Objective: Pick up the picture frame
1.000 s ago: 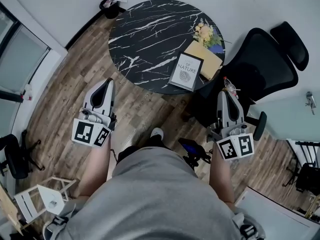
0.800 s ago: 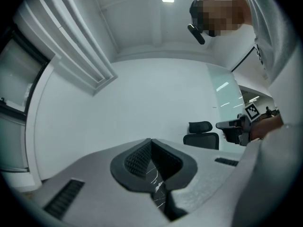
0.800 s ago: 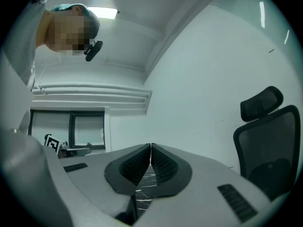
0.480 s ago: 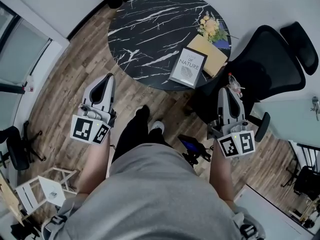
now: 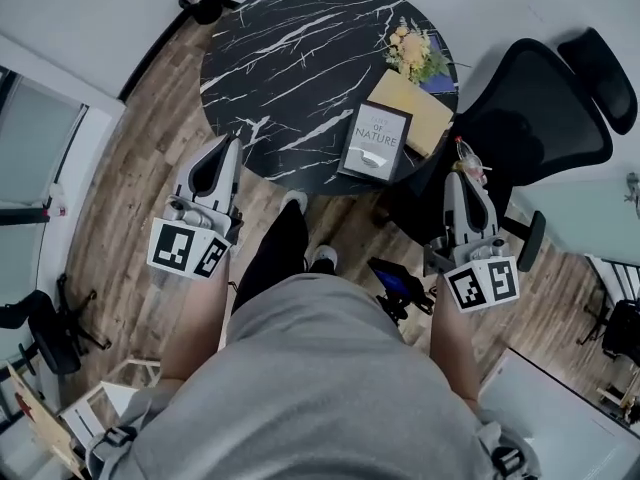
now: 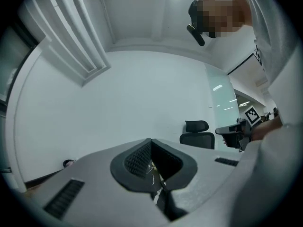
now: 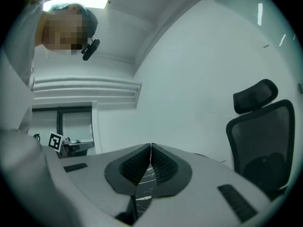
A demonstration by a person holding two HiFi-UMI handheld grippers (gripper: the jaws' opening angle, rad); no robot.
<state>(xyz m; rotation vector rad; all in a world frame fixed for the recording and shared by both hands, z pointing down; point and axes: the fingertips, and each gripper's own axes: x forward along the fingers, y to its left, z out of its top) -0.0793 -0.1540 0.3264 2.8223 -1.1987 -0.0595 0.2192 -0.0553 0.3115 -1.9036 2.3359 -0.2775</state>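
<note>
The picture frame (image 5: 374, 142), dark-edged with a white print, lies flat near the front right rim of the round black marble table (image 5: 290, 58). It partly overlaps a yellow book (image 5: 418, 108), with a small bunch of flowers (image 5: 414, 53) behind. My left gripper (image 5: 228, 142) is shut and empty, its tip just over the table's front left rim. Also shut and empty, my right gripper (image 5: 458, 174) sits right of the frame, off the table. In the left gripper view (image 6: 150, 141) and the right gripper view (image 7: 150, 145) the jaw tips meet, with marble showing behind them.
A black office chair (image 5: 530, 108) stands close against the table's right side, right by my right gripper, with a small bottle (image 5: 466, 162) on it. A black bin (image 5: 205, 3) sits by the far wall. The person's legs and a shoe (image 5: 322, 258) are below the table edge.
The person has stepped toward the table, one leg now forward. Both grippers have come nearer the table, and the left one now reaches its rim.
</note>
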